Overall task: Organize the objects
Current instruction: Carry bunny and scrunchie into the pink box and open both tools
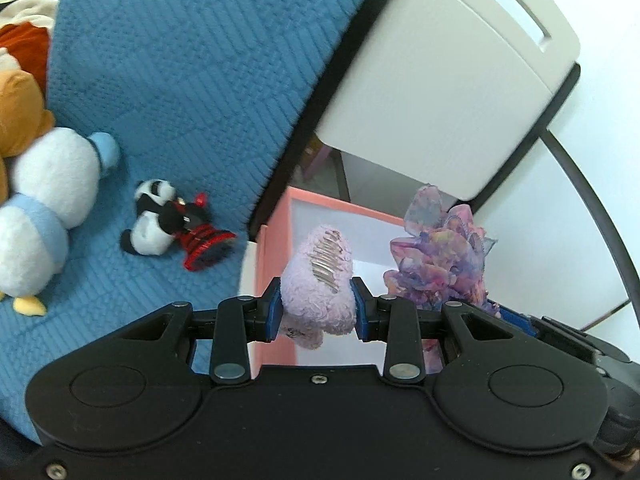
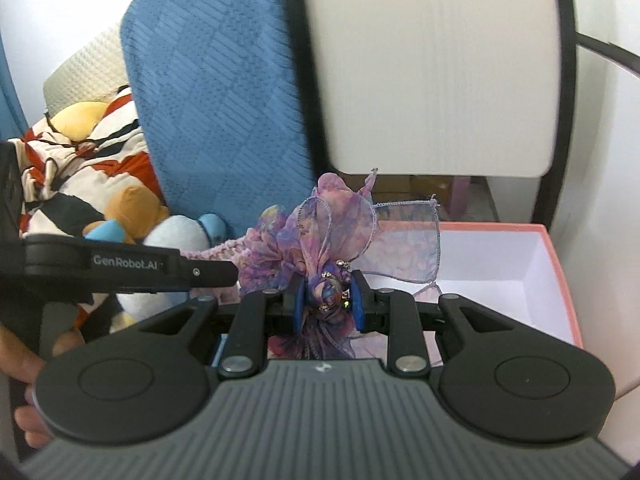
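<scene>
My left gripper (image 1: 317,309) is shut on a fuzzy lilac hair clip (image 1: 320,280) with a metal comb, held over the near left corner of an open pink box (image 1: 280,216) with a white inside. Just to its right hangs a purple-pink fabric bow (image 1: 440,256). In the right wrist view my right gripper (image 2: 328,302) is shut on that bow (image 2: 328,236), at its beaded knot, above the pink box (image 2: 556,264). The left gripper's black body (image 2: 132,268) shows at the left, close beside the bow.
A blue quilted bed cover (image 1: 192,72) holds a small panda toy (image 1: 154,216) with a red-black item, a white-and-blue plush duck (image 1: 44,208) and an orange plush (image 1: 20,108). A white lidded bin (image 1: 440,92) stands behind the box. A hand (image 2: 24,360) is at the lower left.
</scene>
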A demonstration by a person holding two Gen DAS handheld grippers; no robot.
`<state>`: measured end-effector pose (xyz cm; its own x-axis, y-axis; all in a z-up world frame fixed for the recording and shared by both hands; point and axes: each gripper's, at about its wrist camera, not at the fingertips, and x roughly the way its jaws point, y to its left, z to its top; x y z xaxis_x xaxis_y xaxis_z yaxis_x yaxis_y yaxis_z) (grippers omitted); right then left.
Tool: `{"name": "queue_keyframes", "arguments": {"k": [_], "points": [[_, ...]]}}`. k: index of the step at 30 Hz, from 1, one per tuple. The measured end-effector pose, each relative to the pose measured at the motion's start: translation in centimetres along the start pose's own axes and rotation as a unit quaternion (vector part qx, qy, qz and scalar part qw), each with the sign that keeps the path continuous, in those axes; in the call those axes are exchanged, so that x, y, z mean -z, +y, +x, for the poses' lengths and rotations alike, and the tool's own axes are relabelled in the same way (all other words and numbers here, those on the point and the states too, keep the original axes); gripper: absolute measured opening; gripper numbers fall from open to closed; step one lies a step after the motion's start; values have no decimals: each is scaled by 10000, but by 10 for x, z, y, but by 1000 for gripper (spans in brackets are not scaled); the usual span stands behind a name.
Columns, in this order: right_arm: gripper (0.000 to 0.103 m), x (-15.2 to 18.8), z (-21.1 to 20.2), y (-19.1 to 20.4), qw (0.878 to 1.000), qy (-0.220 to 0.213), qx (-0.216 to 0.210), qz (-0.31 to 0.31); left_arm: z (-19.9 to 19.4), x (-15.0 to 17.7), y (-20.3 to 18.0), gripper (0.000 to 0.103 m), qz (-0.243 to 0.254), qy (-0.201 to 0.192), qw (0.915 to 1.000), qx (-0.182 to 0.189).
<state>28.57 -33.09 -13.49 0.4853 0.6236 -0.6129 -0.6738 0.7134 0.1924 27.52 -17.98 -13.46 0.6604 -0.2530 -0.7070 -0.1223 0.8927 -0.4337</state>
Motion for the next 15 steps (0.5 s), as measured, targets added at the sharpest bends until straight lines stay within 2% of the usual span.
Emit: {"name": "queue_keyframes", "arguments": {"k": [6,10,15], "points": [[27,19,4,-41,9993,44,202,300,35,20,-29,32,318,158,9994,-42],[27,33,13,-67,9982,105,524,278,59,31,-45,32,385,332,9987,-47],[27,55,22,-101,9959,261,664,549,84,43,-55,32,406,544,9977,-16]]}}
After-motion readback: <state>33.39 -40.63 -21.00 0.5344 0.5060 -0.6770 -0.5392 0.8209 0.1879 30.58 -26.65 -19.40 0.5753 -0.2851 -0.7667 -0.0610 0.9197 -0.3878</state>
